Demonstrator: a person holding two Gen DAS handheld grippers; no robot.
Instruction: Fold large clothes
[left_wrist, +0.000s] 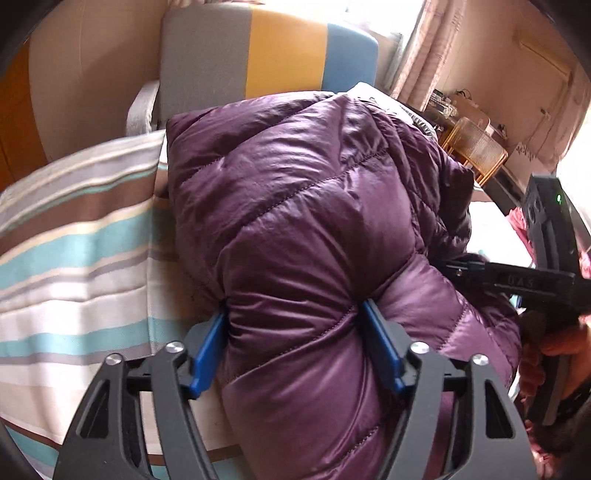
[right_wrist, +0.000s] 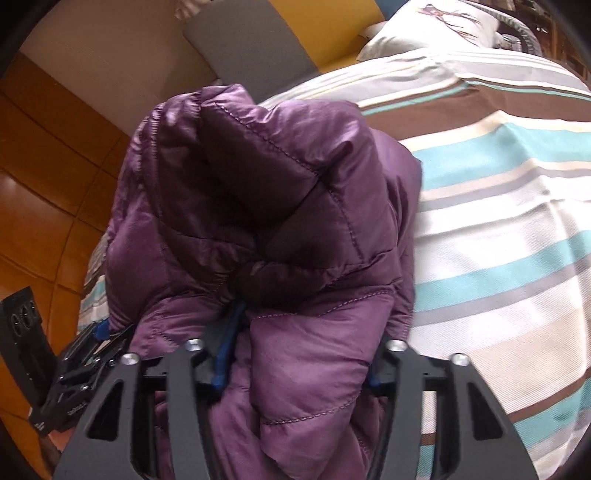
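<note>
A purple quilted down jacket (left_wrist: 295, 221) lies bunched on a striped bed sheet (left_wrist: 74, 258). My left gripper (left_wrist: 295, 321) is shut on a thick fold of the jacket, its blue pads (left_wrist: 208, 350) pressed into both sides. In the right wrist view the same jacket (right_wrist: 277, 203) fills the middle, and my right gripper (right_wrist: 303, 332) is shut on another thick fold; one blue pad (right_wrist: 225, 354) shows, the other is mostly buried in fabric. The right gripper also shows at the right edge of the left wrist view (left_wrist: 469, 271), and the left gripper at the lower left of the right wrist view (right_wrist: 99, 332).
A grey, yellow and blue headboard (left_wrist: 269, 51) stands behind the bed. A white pillow (right_wrist: 424, 29) lies at the bed's head. A wire basket (left_wrist: 476, 147) and clutter sit by the curtain on the right. Wooden floor (right_wrist: 48, 184) lies left of the bed.
</note>
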